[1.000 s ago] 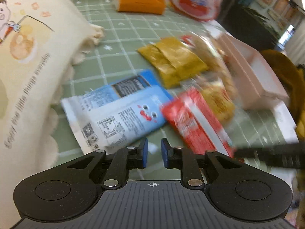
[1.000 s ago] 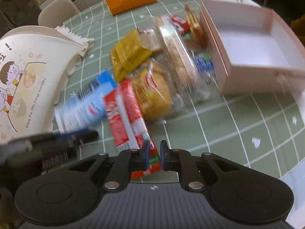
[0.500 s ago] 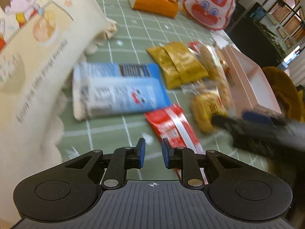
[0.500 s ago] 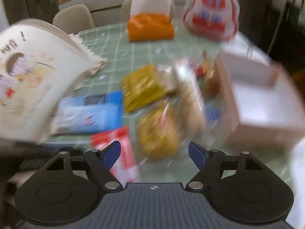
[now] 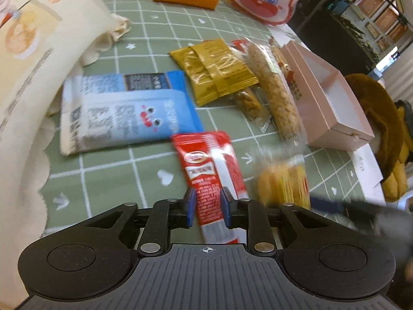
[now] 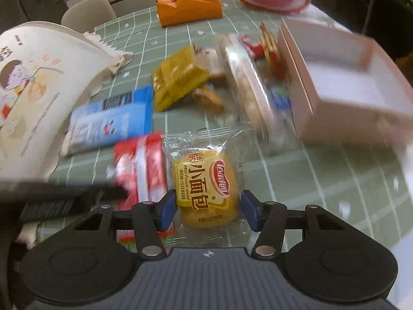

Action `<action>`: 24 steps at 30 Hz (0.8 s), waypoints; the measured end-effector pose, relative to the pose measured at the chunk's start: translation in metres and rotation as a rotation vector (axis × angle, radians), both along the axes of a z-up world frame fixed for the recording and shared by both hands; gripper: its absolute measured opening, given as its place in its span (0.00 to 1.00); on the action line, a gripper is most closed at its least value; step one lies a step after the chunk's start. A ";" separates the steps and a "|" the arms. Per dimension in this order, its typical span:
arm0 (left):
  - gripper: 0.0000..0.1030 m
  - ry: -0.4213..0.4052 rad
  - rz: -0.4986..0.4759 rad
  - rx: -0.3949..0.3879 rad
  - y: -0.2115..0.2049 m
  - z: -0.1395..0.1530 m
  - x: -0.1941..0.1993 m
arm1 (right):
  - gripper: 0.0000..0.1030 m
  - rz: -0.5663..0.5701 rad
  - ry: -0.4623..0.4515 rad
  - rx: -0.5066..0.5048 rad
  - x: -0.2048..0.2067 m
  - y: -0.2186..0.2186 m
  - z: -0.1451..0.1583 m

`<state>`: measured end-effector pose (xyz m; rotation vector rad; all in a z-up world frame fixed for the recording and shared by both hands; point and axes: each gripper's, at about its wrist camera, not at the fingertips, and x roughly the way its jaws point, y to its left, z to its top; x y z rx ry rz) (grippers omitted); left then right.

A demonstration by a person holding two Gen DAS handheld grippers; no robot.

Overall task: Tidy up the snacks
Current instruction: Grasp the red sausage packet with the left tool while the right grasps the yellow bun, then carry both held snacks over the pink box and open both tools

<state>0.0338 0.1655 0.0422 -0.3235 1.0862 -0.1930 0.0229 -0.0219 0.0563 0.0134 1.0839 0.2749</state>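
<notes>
Left gripper (image 5: pixel 206 208) jaws opening, red sachet (image 5: pixel 210 173) between the pads, lying toward 12 o'clock. Right gripper (image 6: pixel 209 210) jaws closing around mini bread packet (image 6: pixel 205 178), pads not yet pressing. Beyond: blue packet (image 5: pixel 124 111) at 11 o'clock, pink box (image 6: pixel 343 82) at 2 o'clock.

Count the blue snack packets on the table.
1: a blue snack packet lies flat on the green checked cloth, beside the cream bag. Others may hide in the pile by the pink box.
</notes>
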 end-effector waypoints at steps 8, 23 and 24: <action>0.28 -0.095 -0.183 0.212 -0.058 0.005 0.010 | 0.53 -0.148 -0.012 -0.016 -0.021 -0.032 0.001; 0.48 -0.178 -0.331 0.381 -0.073 -0.001 -0.012 | 0.78 -0.380 0.033 -0.068 -0.012 -0.077 -0.015; 0.49 -0.170 -0.324 0.363 -0.070 -0.002 -0.010 | 0.79 -0.376 0.032 -0.075 -0.012 -0.075 -0.016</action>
